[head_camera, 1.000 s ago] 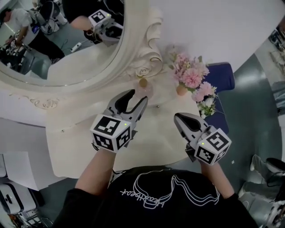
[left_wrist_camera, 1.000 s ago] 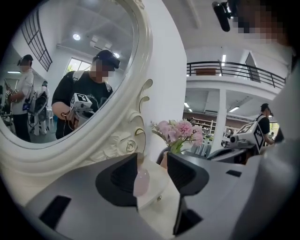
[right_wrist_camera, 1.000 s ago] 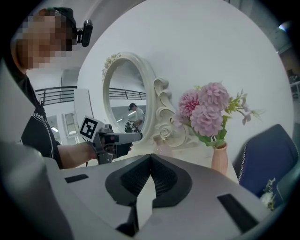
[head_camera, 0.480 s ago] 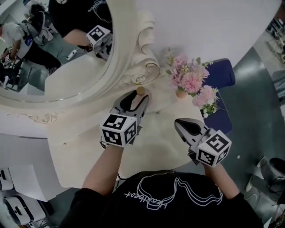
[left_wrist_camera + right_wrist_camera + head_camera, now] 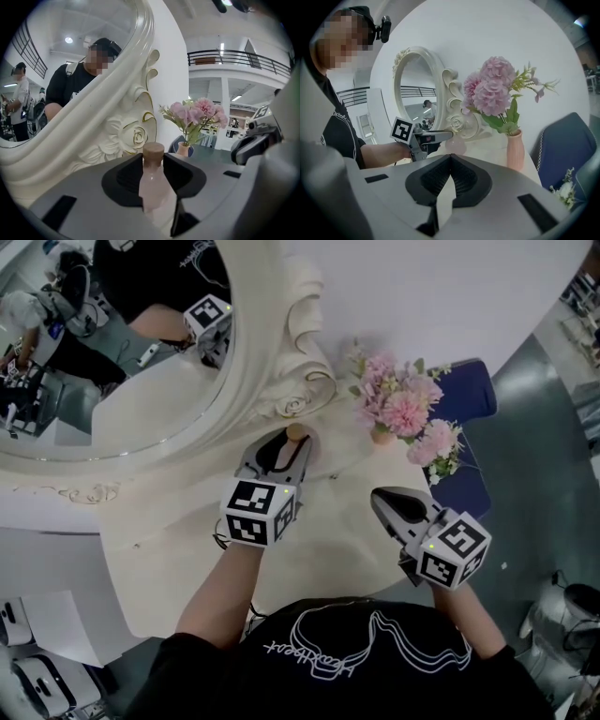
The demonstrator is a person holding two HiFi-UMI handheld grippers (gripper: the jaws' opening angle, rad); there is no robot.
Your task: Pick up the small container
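While the head view looks down, the small container (image 5: 296,433), a pink corked bottle, stands on the table (image 5: 169,559) between the jaws of the left gripper (image 5: 281,442). Left gripper view: those jaws are closing round it. Right gripper view: the right gripper (image 5: 449,161) is pinched together; a pink vase (image 5: 515,150) holds flowers (image 5: 492,89).

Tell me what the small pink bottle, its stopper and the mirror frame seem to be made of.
Bottle: probably frosted glass, or plastic; pale pink, translucent, glossy. Stopper: likely cork; matte tan, grainy. Mirror frame: cream carved wood or moulded resin, glossy paint with gold edging; cannot tell which.
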